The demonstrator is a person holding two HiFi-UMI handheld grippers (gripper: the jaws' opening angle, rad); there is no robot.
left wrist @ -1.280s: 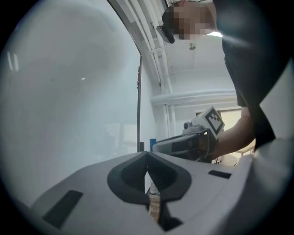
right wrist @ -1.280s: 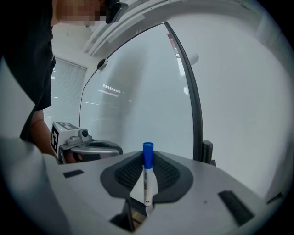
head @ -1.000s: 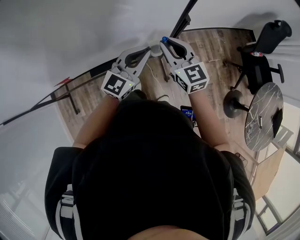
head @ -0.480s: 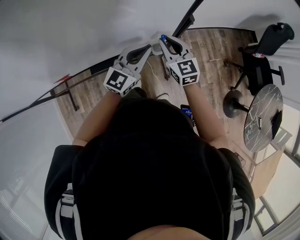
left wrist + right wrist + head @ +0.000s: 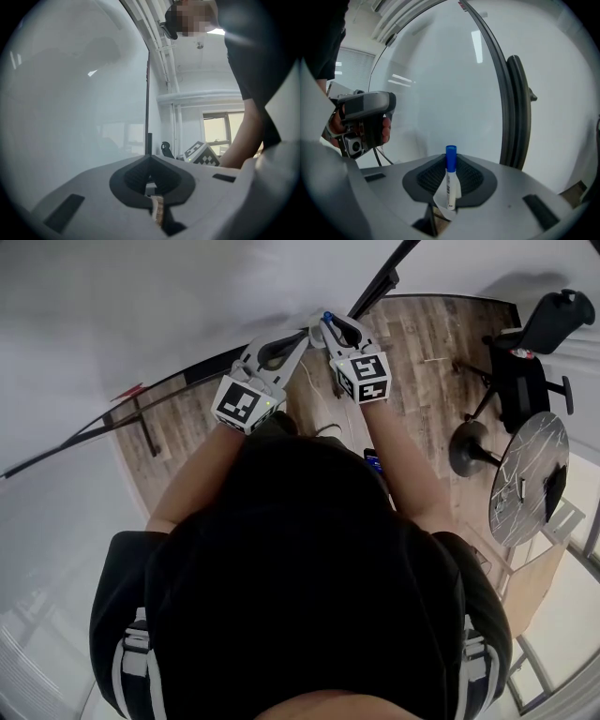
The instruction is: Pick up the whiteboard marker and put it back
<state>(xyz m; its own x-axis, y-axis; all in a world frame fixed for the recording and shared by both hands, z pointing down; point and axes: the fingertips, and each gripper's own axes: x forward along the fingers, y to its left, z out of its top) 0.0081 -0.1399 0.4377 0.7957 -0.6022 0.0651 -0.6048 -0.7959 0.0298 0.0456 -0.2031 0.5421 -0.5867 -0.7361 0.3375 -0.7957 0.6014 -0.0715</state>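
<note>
A whiteboard marker (image 5: 450, 177) with a white barrel and blue cap stands upright between the pads of my right gripper (image 5: 449, 161), which is shut on it. In the head view its blue cap (image 5: 327, 317) shows at the tip of the right gripper (image 5: 329, 326), close to the whiteboard (image 5: 187, 306). My left gripper (image 5: 302, 336) is held beside it, tip to tip. In the left gripper view its jaws (image 5: 150, 161) meet with nothing between them, level along the whiteboard (image 5: 75, 108). The whiteboard (image 5: 440, 84) fills the right gripper view.
The whiteboard's black frame edge (image 5: 515, 112) runs on the right. A wooden floor (image 5: 422, 343) lies below, with a black office chair (image 5: 530, 343) and a round marble table (image 5: 525, 474) at the right. A hand holds the left gripper (image 5: 365, 115).
My right gripper has sunk with the marker still in it, drawing smaller and further up the head view. The left gripper has stayed where it was.
</note>
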